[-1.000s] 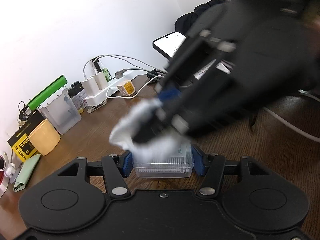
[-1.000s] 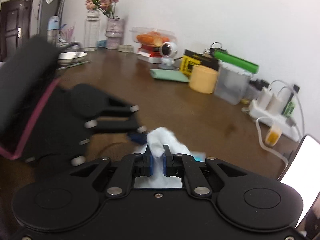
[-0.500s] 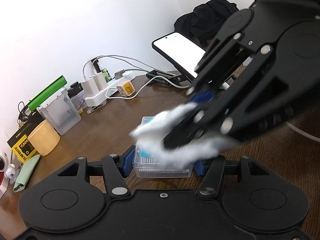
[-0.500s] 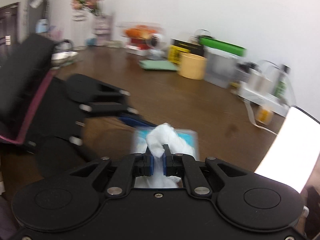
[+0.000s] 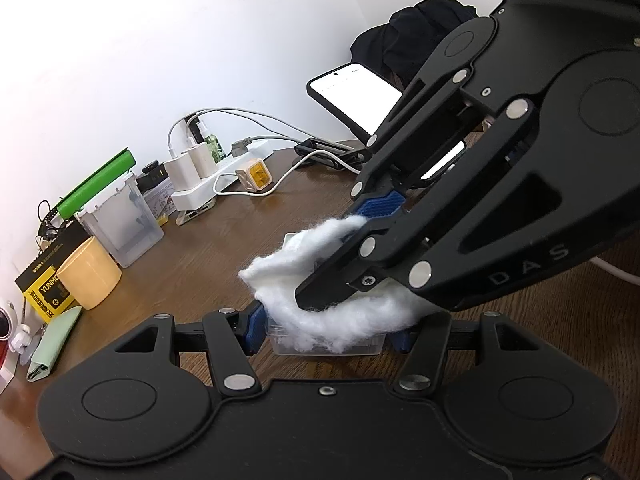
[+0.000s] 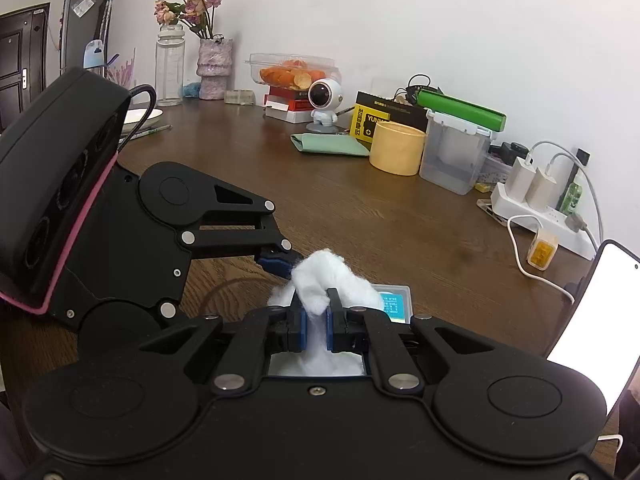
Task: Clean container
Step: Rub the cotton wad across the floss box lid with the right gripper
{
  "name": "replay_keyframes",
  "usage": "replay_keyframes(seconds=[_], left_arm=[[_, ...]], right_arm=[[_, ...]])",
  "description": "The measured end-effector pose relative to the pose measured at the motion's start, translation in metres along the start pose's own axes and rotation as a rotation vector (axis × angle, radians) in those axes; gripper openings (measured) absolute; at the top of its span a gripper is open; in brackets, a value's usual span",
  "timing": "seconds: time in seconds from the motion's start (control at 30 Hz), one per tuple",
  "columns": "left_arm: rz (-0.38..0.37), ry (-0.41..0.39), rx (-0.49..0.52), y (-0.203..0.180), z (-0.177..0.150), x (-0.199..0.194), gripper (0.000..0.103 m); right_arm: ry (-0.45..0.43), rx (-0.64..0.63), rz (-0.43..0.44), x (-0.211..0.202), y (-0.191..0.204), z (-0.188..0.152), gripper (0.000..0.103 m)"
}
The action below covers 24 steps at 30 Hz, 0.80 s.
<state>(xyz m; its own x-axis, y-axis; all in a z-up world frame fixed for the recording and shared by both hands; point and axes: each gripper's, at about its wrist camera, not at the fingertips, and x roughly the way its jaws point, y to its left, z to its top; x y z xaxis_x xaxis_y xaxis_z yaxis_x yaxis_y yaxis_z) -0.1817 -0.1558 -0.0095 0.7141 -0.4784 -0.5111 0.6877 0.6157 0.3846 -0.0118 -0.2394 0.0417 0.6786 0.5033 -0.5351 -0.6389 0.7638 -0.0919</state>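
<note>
The left hand-held gripper (image 5: 326,330) has its blue pads pressed against the two sides of a small clear box (image 5: 360,347), pinching it just above the brown tabletop (image 5: 208,256). Most of the box is hidden under a white cotton wad (image 5: 320,320); in the right wrist view only a corner with a teal label (image 6: 394,304) shows past the cotton.

The right hand-held gripper (image 6: 316,322) has its jaws drawn nearly together, pinching the cotton wad (image 6: 324,276) between its blue pads. In the left wrist view it reaches in from the upper right, and the cotton it grips lies on top of the box, draped over the near edge.

Well apart from this, along the wall stand a yellow cup (image 6: 396,148), a clear tub (image 6: 454,158) with a green roll (image 6: 460,112) on it, and a white power strip (image 6: 544,216) with chargers. A lit phone (image 5: 356,94) leans on a stand at the right.
</note>
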Motion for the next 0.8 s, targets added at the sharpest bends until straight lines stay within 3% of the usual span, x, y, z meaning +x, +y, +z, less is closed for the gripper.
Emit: replay_keyframes(seconds=[0.2, 0.4, 0.63, 0.8], left_arm=[[0.001, 0.000, 0.003, -0.014, 0.000, -0.011, 0.057], [0.000, 0.000, 0.002, 0.004, 0.002, 0.006, 0.057], [-0.001, 0.000, 0.002, 0.021, 0.003, 0.022, 0.057], [-0.001, 0.000, 0.003, 0.028, 0.004, 0.029, 0.057]], right_arm=[[-0.005, 0.005, -0.015, -0.002, 0.012, -0.003, 0.009], [-0.008, 0.011, -0.019, -0.002, 0.006, -0.003, 0.009], [0.019, 0.064, -0.135, -0.005, -0.016, -0.010, 0.009], [0.051, 0.076, -0.134, -0.014, -0.018, -0.021, 0.009]])
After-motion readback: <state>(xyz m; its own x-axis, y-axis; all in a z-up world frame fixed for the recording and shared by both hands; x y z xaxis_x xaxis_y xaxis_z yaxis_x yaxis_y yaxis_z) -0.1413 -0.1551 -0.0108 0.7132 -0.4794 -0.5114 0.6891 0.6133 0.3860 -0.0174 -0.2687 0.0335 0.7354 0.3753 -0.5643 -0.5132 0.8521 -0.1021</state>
